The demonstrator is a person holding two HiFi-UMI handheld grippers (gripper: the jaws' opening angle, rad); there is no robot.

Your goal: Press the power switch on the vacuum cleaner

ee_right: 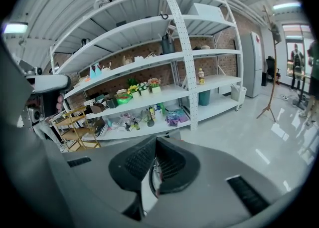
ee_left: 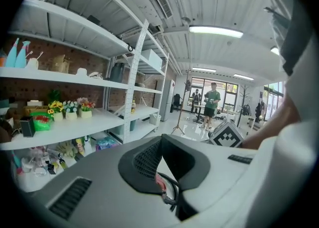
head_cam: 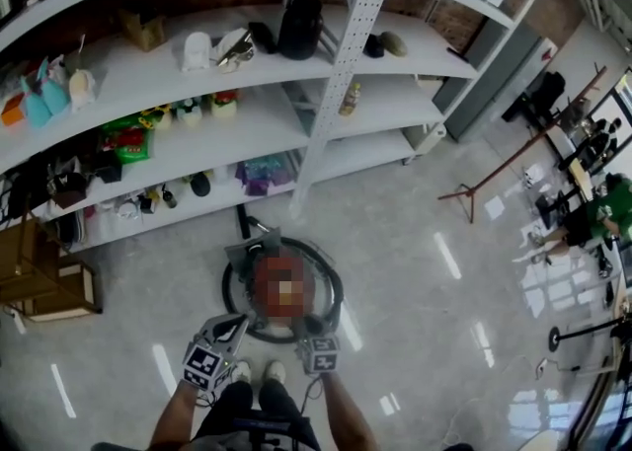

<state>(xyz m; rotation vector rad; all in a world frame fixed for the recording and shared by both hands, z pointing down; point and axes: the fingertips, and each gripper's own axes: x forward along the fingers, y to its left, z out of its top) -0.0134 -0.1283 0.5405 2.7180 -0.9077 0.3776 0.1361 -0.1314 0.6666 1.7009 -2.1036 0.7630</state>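
Left gripper (head_cam: 235, 325): grey two-jaw tongs with a black-and-white marker cube, at 7 o'clock of the vacuum; its dark ribbed pads (ee_left: 144, 159) meet at the tips with nothing between them.
Shelving: white metal shelving rack (head_cam: 247, 123) at 12 o'clock beyond the vacuum, loaded with small goods.
Vacuum: round black-rimmed floor vacuum cleaner (head_cam: 333, 289) on the glossy grey floor, at 12 o'clock just ahead of the person's white shoes (head_cam: 243, 372) (its power switch cannot be made out).
Right gripper (head_cam: 315, 327): matching grey tongs at 5 o'clock of the vacuum; jaws closed tip to tip, empty.
Contact: whether either gripper touches the vacuum cannot be told.
Coat stand: brown wooden coat stand (head_cam: 513, 158) at 2 o'clock, well apart.
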